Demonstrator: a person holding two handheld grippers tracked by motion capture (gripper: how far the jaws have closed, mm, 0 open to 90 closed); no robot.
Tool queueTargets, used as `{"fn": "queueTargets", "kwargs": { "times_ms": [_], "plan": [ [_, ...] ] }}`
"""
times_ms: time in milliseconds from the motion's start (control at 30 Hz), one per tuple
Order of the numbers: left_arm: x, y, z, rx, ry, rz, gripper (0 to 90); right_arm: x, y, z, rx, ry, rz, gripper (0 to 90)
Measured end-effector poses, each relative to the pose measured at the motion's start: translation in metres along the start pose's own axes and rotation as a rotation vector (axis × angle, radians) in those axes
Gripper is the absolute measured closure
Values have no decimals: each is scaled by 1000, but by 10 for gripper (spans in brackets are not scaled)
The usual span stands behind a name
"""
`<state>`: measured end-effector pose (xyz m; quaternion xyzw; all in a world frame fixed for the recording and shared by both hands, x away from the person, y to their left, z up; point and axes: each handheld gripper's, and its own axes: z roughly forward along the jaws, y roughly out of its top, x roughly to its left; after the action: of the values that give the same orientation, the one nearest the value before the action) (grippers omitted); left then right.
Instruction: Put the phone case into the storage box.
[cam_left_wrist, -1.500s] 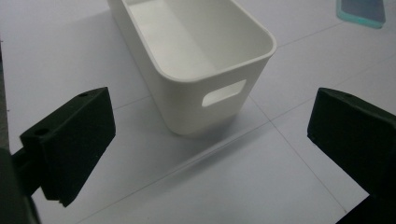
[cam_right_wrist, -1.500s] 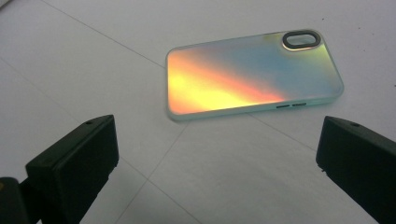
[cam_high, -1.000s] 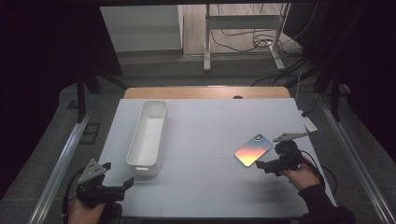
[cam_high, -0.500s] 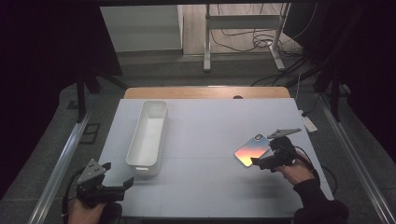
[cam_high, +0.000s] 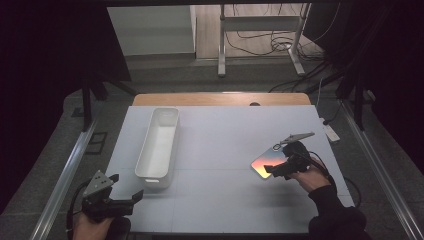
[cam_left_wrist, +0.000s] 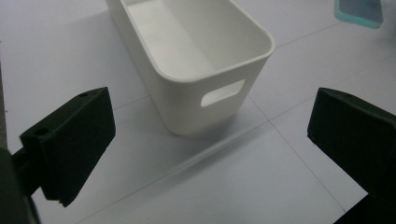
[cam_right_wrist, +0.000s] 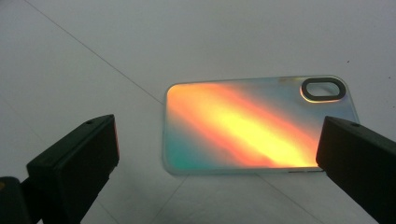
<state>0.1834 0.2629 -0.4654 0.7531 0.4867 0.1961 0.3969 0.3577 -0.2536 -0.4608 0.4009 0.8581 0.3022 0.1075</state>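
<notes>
An iridescent orange-and-teal phone case (cam_high: 263, 162) lies flat on the white table at the right. My right gripper (cam_high: 273, 169) is open just at its near right edge. In the right gripper view the case (cam_right_wrist: 252, 126) lies between and beyond the wide-apart jaws of that gripper (cam_right_wrist: 215, 163), camera cutout at the far right. A long white bin (cam_high: 160, 142) stands empty left of centre. My left gripper (cam_high: 125, 187) is open near the front left corner, apart from the bin. The left gripper (cam_left_wrist: 210, 154) faces the handle end of the bin (cam_left_wrist: 196, 60); the case (cam_left_wrist: 359, 11) shows at top right.
The white table top (cam_high: 220, 200) has a wooden far edge (cam_high: 220, 98). A small white device with a cable (cam_high: 330, 132) lies at the right edge. Metal rails (cam_high: 65, 175) run along both sides of the table. Cables lie on the floor beyond.
My right gripper has moved left, closing in on the phone case, which has stayed put. The left gripper and the bin have not moved.
</notes>
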Motion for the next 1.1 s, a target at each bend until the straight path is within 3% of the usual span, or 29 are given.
{"fn": "queueTargets", "kwargs": {
  "times_ms": [500,767,967,1100],
  "plan": [
    [0,0,0,2,-1,0,15,-3,14,18,33,19,11,0],
    [0,0,0,3,-2,2,15,-1,20,25,56,19,-6,0],
    [0,0,0,3,-2,1,15,-4,20,27,66,26,18,0],
    [0,0,0,5,-2,3,16,-4,21,27,75,7,25,108]
  ]
}}
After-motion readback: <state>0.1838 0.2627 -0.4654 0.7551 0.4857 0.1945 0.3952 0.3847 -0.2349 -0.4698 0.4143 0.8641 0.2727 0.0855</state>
